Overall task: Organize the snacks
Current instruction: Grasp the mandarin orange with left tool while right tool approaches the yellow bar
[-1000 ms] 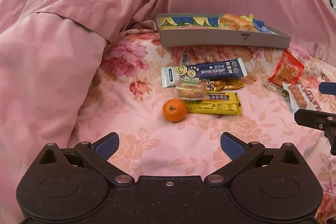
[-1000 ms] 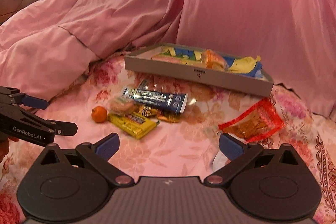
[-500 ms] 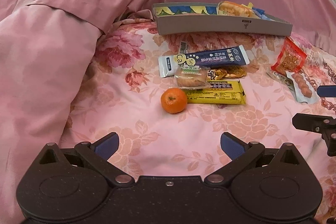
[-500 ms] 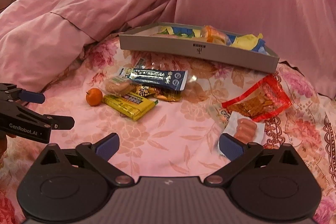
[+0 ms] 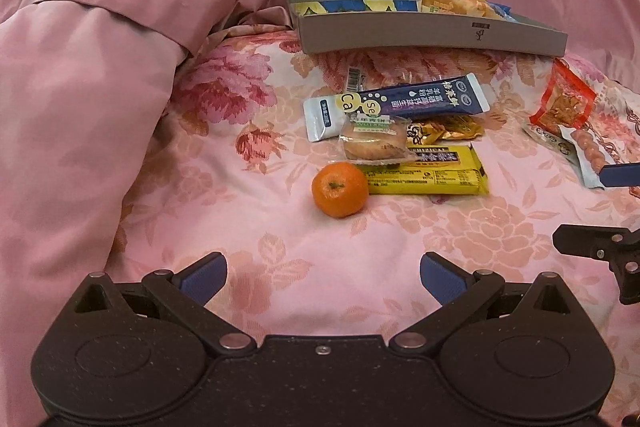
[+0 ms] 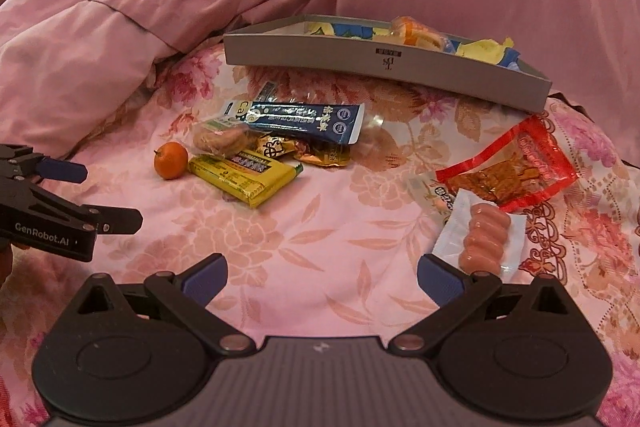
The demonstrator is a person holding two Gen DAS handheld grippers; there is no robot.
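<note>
I have both tools spread wide and carrying nothing: the left gripper (image 5: 323, 277) hangs over bare floral bedspread (image 5: 248, 227) short of the tangerine (image 5: 340, 189), and the right gripper (image 6: 322, 277) sits low with its right pad just beside the sausage pack (image 6: 482, 241).

The grey tray (image 6: 384, 61) lies toward the far edge of the bedspread, against the pink quilt (image 6: 120, 39), with a few wrapped snacks already inside. Between it and me is the loose heap: the blue sachet (image 5: 404, 101) on top, the clear-wrapped cake (image 5: 374, 143) and gold wrappers (image 5: 444, 131) under it, the yellow bar (image 5: 424, 173) nearest me, touching the tangerine. Off toward the right edge, the red jerky bag (image 6: 516, 167) overlaps the sausage pack.

My guess is the sausage pack goes first. I'd shift right to centre it between the pads, close across its narrow width, and lift clear of the red bag before carrying it to the tray (the bedspread is soft, so pressing down would only bury the pack).

Compared with a second ago, both cameras have dipped and moved in: the snacks sit nearer, and the sausage pack, then mostly hidden behind the right tool, now shows in full.
</note>
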